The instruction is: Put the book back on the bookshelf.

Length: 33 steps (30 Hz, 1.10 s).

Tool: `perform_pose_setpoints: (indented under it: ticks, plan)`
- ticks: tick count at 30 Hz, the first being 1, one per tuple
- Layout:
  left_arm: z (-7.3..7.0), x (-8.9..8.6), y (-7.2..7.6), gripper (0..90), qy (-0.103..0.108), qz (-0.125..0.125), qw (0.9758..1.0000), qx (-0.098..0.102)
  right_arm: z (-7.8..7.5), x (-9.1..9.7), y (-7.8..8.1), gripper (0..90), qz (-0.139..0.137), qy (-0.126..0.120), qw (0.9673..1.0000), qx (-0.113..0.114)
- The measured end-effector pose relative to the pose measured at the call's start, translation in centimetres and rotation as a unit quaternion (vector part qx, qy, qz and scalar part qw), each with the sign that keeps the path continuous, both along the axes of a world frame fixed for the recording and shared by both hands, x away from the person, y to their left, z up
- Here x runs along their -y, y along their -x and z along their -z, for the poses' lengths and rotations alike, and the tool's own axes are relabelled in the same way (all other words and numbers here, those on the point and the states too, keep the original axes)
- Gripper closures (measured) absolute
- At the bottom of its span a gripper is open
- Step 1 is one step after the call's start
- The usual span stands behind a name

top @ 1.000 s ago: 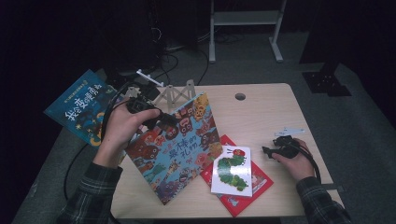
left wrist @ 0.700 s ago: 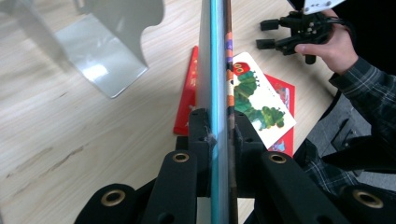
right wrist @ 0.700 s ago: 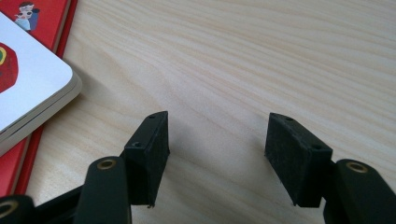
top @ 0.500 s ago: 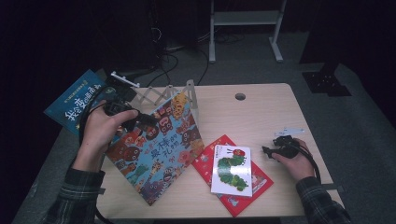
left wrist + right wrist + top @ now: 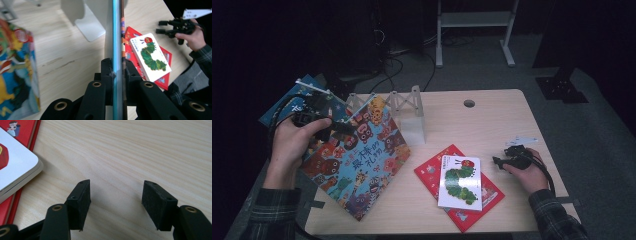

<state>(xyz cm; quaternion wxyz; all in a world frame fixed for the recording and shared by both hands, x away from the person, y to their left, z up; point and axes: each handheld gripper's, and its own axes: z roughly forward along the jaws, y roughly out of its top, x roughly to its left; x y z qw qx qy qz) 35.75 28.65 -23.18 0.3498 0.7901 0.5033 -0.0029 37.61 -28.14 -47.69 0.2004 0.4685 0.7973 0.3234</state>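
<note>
**Picture book clamped, tilted over table's left edge**

Left gripper (image 5: 343, 131) clenched on the colourful animal-covered picture book (image 5: 362, 165), slanted over the pale wooden table (image 5: 472, 125). Right gripper (image 5: 501, 161) slack, jaws apart, resting beside the white caterpillar board book (image 5: 459, 182). Farther back, white slotted book rack (image 5: 409, 112).

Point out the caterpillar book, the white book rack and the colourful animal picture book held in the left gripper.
caterpillar book (image 5: 460, 182), high view, on its white cover.
white book rack (image 5: 411, 114), high view, on its end panel.
animal picture book (image 5: 362, 165), high view, on its front cover.
left gripper (image 5: 117, 72), left gripper view, between its jaws.
</note>
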Motion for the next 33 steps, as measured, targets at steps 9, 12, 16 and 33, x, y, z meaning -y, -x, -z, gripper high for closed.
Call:
perform_pose_setpoints:
  ticks: [9, 12, 16, 33]
  plan:
    - [-0.1, -3.8, 0.7, 80.6, 0.005, -0.050, 0.9987, 0.003, 0.0, -0.1, -0.1, 38.9, 0.001, 0.000, 1.0000, 0.002]
    - [-0.2, -5.0, 1.0, 80.6, 0.004, -0.066, 0.9978, 0.002, 0.0, -0.1, -0.1, 39.0, 0.001, 0.000, 1.0000, 0.001]
    - [-0.2, -6.5, 1.4, 80.6, 0.003, -0.085, 0.9963, 0.002, 0.0, -0.1, -0.1, 39.1, 0.001, 0.000, 1.0000, 0.001]
    - [-0.5, -11.5, 2.0, 80.6, 0.001, -0.164, 0.9865, -0.001, 0.0, -0.1, -0.1, 39.3, 0.002, 0.000, 1.0000, 0.002]
